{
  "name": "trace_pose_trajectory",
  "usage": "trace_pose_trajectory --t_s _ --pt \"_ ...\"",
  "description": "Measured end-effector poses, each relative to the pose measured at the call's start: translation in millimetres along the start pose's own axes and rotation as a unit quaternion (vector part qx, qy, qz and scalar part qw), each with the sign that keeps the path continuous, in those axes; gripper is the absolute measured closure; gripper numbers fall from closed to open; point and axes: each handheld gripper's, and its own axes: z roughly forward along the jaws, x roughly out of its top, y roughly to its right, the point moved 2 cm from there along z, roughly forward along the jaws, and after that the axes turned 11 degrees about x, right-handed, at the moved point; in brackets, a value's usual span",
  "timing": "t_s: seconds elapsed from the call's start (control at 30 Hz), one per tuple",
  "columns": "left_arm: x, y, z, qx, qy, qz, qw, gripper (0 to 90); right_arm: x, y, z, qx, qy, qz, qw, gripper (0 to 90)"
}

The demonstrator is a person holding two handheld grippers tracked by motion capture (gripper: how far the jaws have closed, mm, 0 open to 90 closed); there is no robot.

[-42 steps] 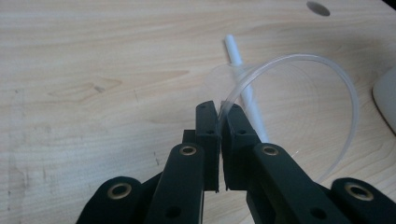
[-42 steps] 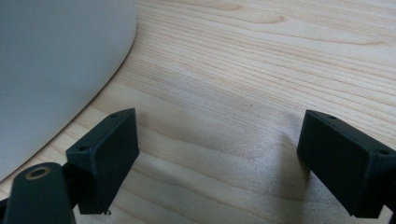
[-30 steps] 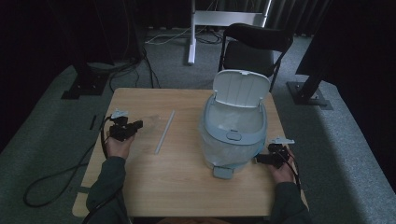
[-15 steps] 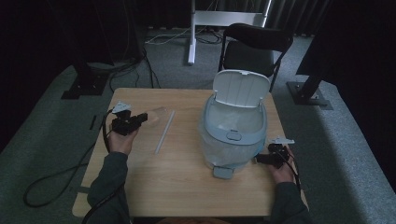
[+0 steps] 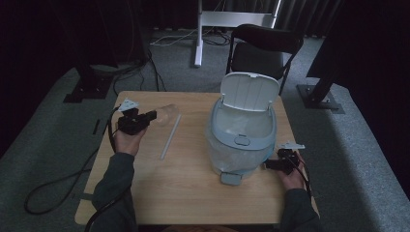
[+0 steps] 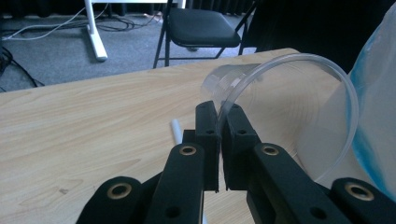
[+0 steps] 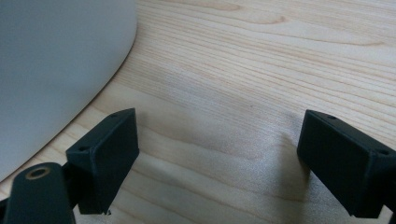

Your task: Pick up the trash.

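Nearest to the viewer, two forearms reach onto a pale wooden desk (image 5: 193, 193), each hand holding a black gripper. On the person's right, the right gripper (image 5: 271, 164) rests low on the desk, its jaws spread wide with bare wood between them and the grey wall of a bin just off to one side of them. That pedal bin (image 5: 240, 140) is pale blue, lined with a clear bag, and its white lid (image 5: 249, 92) stands open and upright.

On the person's left, the left gripper (image 6: 219, 126) is pinched tight on the thin rim of a clear plastic cup (image 6: 289, 116). The cup hangs tipped on its side beyond the jaws, mouth facing the camera, lifted off the wood. Just below and beside the jaws lies a white drinking straw (image 5: 170, 137), flat on the desk between cup and bin.

Farther off stand a black folding chair (image 5: 263, 48) and a white stand on grey carpet.

One risk, as a judgement: the hold is a narrow pinch on flimsy plastic, so the cup could buckle, swivel or slip free while being carried to the bin.
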Motion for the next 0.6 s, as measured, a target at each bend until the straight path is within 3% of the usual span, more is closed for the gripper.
trace_pose_trajectory --t_s 0.6 --pt "15.1 8.4 -8.2 -0.010 0.019 0.010 0.9997 86.6 0.1 0.1 0.0 0.000 -0.001 0.000 1.0000 11.6"
